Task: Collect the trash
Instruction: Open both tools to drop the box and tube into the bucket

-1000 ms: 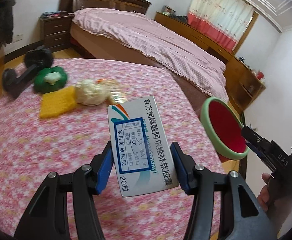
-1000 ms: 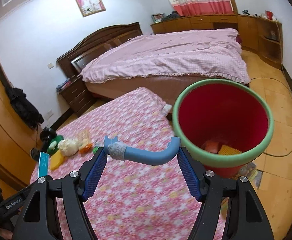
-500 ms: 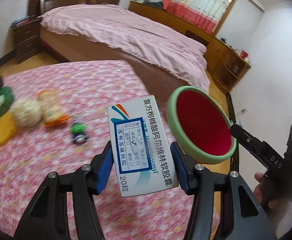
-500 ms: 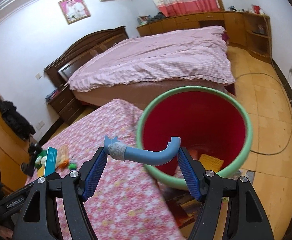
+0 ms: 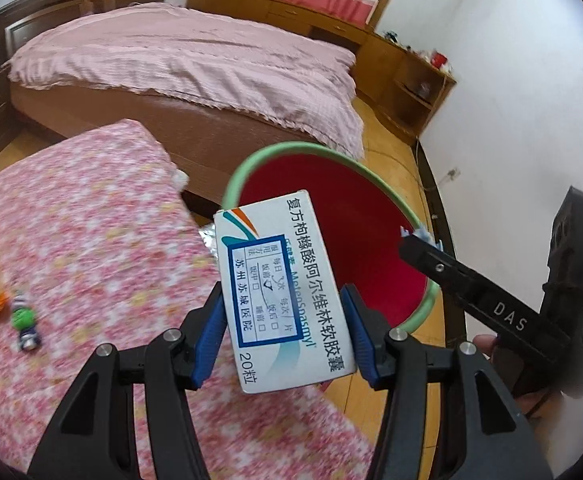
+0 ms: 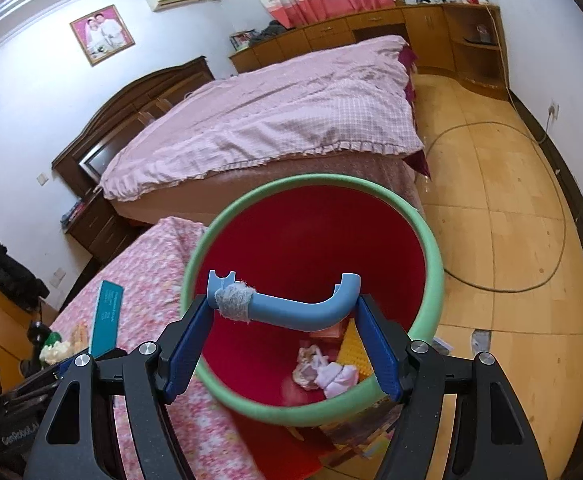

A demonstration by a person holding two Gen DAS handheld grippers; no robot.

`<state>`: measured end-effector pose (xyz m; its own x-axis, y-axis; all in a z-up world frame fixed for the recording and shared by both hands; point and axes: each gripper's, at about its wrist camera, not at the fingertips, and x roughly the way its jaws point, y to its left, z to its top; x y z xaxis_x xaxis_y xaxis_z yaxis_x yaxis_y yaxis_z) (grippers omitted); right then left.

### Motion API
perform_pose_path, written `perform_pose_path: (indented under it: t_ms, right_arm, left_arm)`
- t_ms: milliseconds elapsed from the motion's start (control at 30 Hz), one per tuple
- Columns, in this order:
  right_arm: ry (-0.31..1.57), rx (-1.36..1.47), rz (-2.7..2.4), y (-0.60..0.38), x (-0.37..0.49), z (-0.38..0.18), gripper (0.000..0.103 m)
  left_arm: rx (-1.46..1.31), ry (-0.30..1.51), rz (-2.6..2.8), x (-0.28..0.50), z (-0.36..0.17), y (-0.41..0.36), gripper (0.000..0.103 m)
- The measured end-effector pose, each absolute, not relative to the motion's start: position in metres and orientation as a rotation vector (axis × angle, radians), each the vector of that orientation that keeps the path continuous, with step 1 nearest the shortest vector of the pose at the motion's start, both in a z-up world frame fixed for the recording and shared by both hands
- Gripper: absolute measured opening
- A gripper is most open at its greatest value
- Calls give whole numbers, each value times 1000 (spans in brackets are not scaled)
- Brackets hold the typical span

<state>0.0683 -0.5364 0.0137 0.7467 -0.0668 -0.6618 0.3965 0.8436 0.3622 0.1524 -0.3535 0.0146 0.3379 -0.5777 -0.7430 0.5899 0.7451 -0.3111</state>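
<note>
Right wrist view: both loads brought to the bin (image 6: 435, 280) for dropping.
Right claw (image 6: 285, 342) clamped on blue handle (image 6: 291, 312), above red interior holding earlier scraps; left claw (image 5: 285, 338) gripping medicine box (image 5: 283, 292) near rim, beside pink-covered counter (image 5: 71, 220).

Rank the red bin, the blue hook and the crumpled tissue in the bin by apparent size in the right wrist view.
1. red bin
2. blue hook, though nearness to the camera inflates it
3. crumpled tissue
</note>
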Motion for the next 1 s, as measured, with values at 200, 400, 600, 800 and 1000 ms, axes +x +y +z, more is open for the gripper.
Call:
perform_pose_path:
  t_ms: [200,400,600,800,1000]
  right_arm:
    - [696,530,-274,-547,73,4,73]
    - [700,568,-276,-561,78,-4,75]
    - [712,585,-292,-571,79,-11,75]
    - [708,574,-282,-569,76,-9,75]
    - [690,564,-286,-565,70,-2,75]
  left_arm:
    - [53,970,-788,153,4,-382,57]
    - [83,938,-746,161,0,-391,57]
    - [64,939,-742,166,-2,-390,60]
    - [43,944,-726,165,0,-380,60]
    - [13,941,-691,162,5,-360,60]
